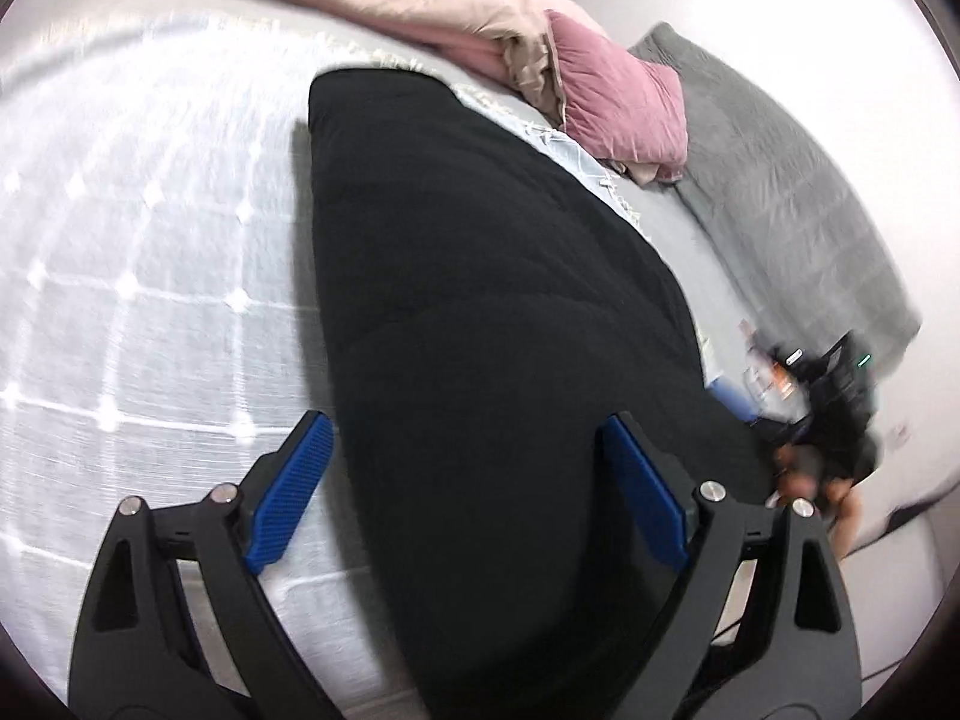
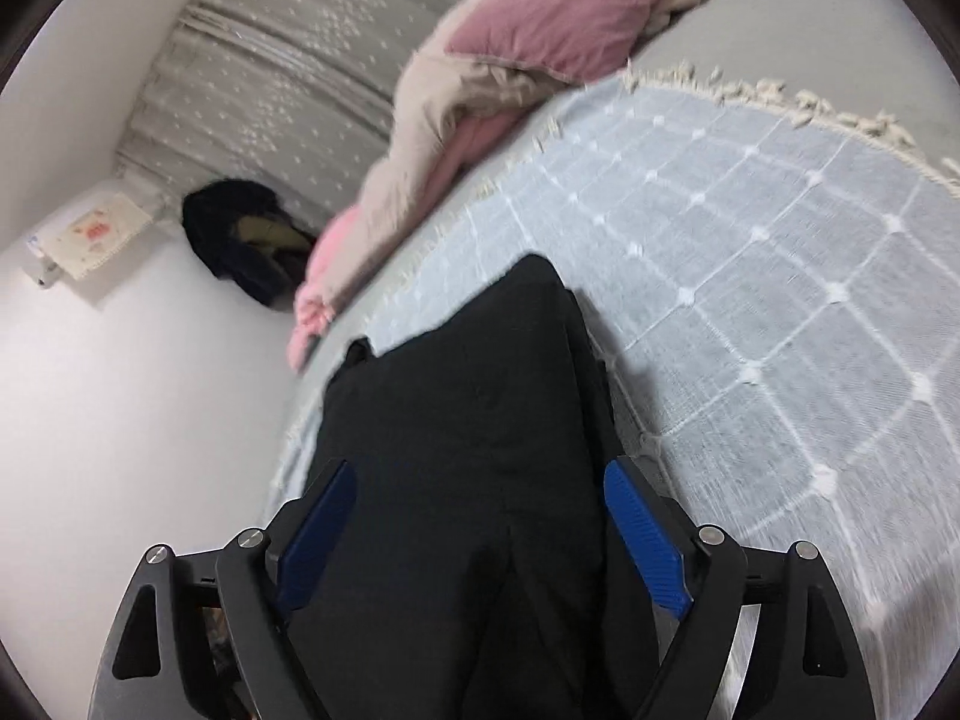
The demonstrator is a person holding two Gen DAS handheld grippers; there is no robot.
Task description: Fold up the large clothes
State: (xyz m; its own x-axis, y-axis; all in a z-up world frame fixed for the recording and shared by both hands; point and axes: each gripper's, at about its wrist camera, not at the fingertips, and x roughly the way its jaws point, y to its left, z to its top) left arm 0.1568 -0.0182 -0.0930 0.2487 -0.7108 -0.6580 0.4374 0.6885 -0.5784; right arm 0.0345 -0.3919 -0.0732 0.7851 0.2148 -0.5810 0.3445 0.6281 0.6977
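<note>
A large black garment (image 1: 492, 300) lies stretched out on a pale blue checked bedspread (image 1: 138, 252). In the left wrist view my left gripper (image 1: 468, 450) is open, its blue pads wide apart over the near part of the garment. In the right wrist view the same black garment (image 2: 474, 420) runs away from me over the bedspread (image 2: 750, 252). My right gripper (image 2: 480, 498) is open too, with its jaws straddling the garment's near end. Neither gripper pinches the cloth. The right gripper also shows blurred at the right edge of the left wrist view (image 1: 828, 402).
A pink and beige duvet (image 1: 480, 18) with a pink pillow (image 1: 618, 96) lies bunched at the far side of the bed. A grey quilted blanket (image 1: 780, 180) lies on the floor. In the right wrist view a dark bundle (image 2: 246, 240) sits by the curtain (image 2: 288, 60).
</note>
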